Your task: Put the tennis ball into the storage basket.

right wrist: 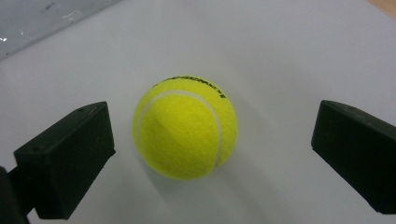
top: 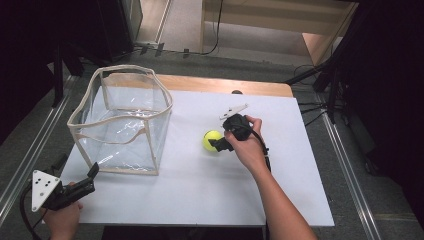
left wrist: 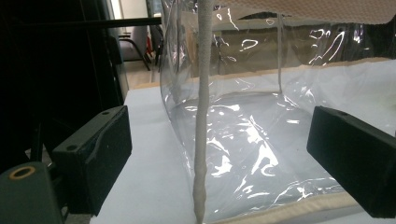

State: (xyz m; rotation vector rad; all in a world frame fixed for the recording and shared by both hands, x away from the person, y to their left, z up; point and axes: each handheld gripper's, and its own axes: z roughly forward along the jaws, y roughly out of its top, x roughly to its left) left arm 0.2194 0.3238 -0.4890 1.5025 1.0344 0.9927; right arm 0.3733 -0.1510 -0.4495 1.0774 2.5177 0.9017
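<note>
A yellow tennis ball [top: 211, 140] [right wrist: 185, 126] rests on the white table top [top: 200, 185] near its middle. My right gripper [top: 219, 144] [right wrist: 212, 154] hovers just over it, open, its jaws spread wide on either side of the ball without touching. A clear plastic bag [top: 122, 120] [left wrist: 261, 130] with cream fabric trim stands upright and open at the left of the table. My left gripper [top: 90, 177] [left wrist: 219, 158] is open at the table's front left corner, pointed at the bag's near corner seam [left wrist: 201, 121].
A wooden strip [top: 225, 85] runs along the table's far edge. Metal rails [top: 30, 145] flank the table on both sides. Dark stands and cables [top: 320, 80] lie at the back right. Bare white surface stretches in front of the ball and to its right.
</note>
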